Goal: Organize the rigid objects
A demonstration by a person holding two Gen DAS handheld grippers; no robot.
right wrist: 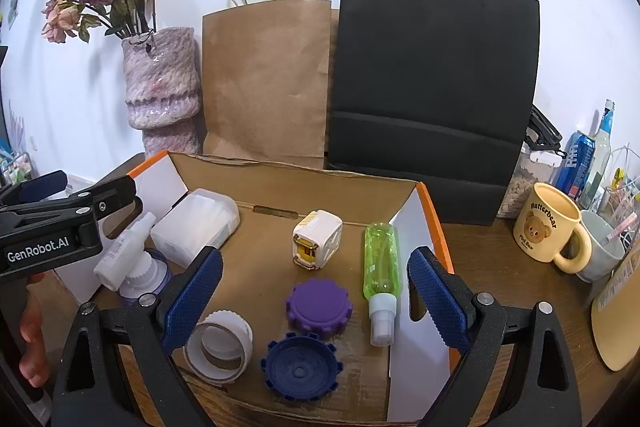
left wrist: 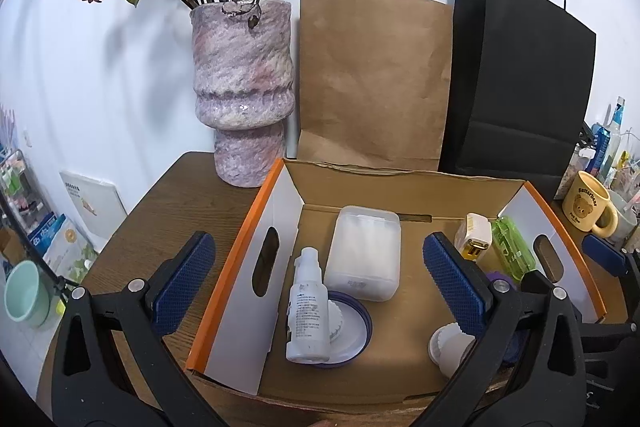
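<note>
Both grippers hover at the near edge of the cardboard box [right wrist: 304, 183], jaws spread wide, nothing between them.

Left gripper [left wrist: 320, 283]: white spray bottle [left wrist: 306, 311] at 6 o'clock, propped on a blue lid [left wrist: 358, 327]; clear case [left wrist: 364, 253] at 12.

Right gripper [right wrist: 316, 293]: white ring [right wrist: 220, 347] at 7, navy cap [right wrist: 300, 367] at 6, purple cap [right wrist: 318, 307] at centre; green bottle [right wrist: 382, 267] lies flat at 2, so it cannot topple. White cube [right wrist: 316, 237] at 12.
</note>
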